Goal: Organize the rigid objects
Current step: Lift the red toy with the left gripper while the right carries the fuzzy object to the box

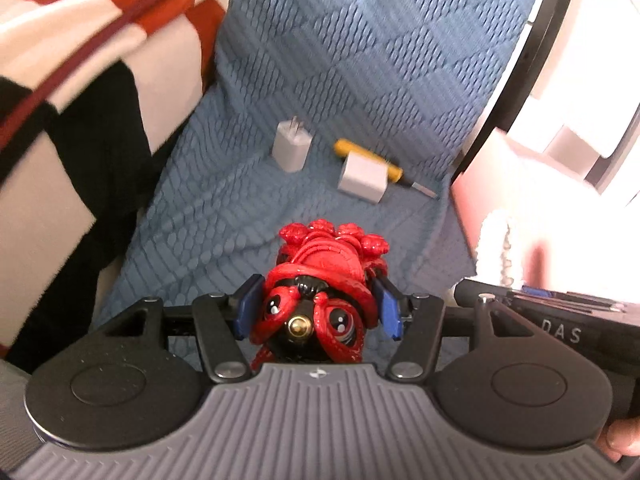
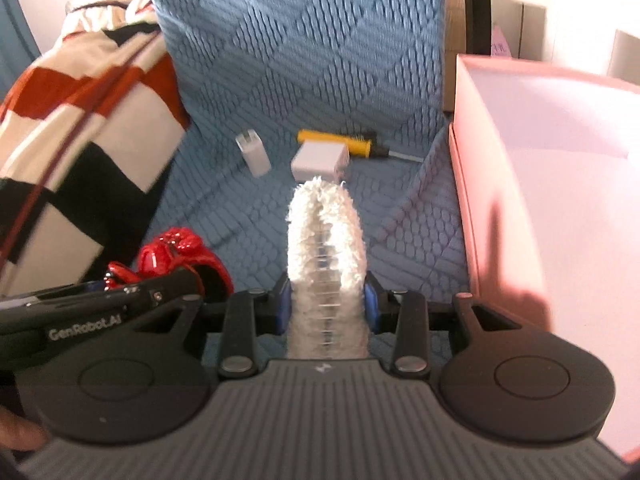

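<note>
You work over a blue quilt that covers the whole seat and rises as a backrest at the far side; a striped blanket in red, white and black is heaped on the left, and an open pink box stands on the right, its near wall just beside your right gripper; the room beyond is washed out with light and tells you little; the box seems the likely place for what you carry, so what matters is that it lies to the right of both hands, the right hand much the nearer, the left needing to cross past it; your right gripper is closed narrow on a white fluffy brush, whose long axis runs straight ahead from the jaws, tip pointing away toward the far items; your left gripper holds a red figure at a middling width, pads pressed on its sides, face turned back toward the camera; both loads appear lifted clear of the quilt; still lying on it, farther off and between blanket and box, are a yellow screwdriver with its blade pointing right toward the box, a white charger on the left with prongs up, and a second white charger touching the screwdriver's near side.
</note>
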`<state>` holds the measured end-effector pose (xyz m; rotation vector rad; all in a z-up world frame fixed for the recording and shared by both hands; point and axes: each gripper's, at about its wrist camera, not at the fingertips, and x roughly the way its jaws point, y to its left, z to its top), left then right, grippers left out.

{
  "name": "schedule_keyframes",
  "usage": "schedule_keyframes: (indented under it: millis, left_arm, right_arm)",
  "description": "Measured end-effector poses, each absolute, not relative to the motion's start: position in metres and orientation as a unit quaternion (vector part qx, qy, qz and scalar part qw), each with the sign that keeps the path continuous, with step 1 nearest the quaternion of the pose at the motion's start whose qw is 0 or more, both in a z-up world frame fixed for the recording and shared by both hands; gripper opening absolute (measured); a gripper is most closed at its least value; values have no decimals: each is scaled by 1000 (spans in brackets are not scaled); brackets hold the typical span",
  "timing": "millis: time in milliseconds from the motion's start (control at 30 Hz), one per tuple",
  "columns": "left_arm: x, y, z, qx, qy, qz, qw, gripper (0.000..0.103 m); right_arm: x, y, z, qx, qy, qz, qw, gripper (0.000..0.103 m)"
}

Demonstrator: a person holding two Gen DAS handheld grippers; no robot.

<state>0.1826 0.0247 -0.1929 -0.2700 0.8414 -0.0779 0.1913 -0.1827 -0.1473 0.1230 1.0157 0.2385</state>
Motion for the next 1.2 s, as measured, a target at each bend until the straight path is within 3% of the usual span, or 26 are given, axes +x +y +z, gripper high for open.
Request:
schedule_keyframes:
  millis: [533,1200]
  left_arm:
    - [132,9,-107,-147,351,-63,923,65]
    - [110,-14,-72,-149,328,-98,928,65]
  right_arm:
    - [145,-186,-38,47,413,119,902,38]
    - [115,-210,1,38,376,93,921,38]
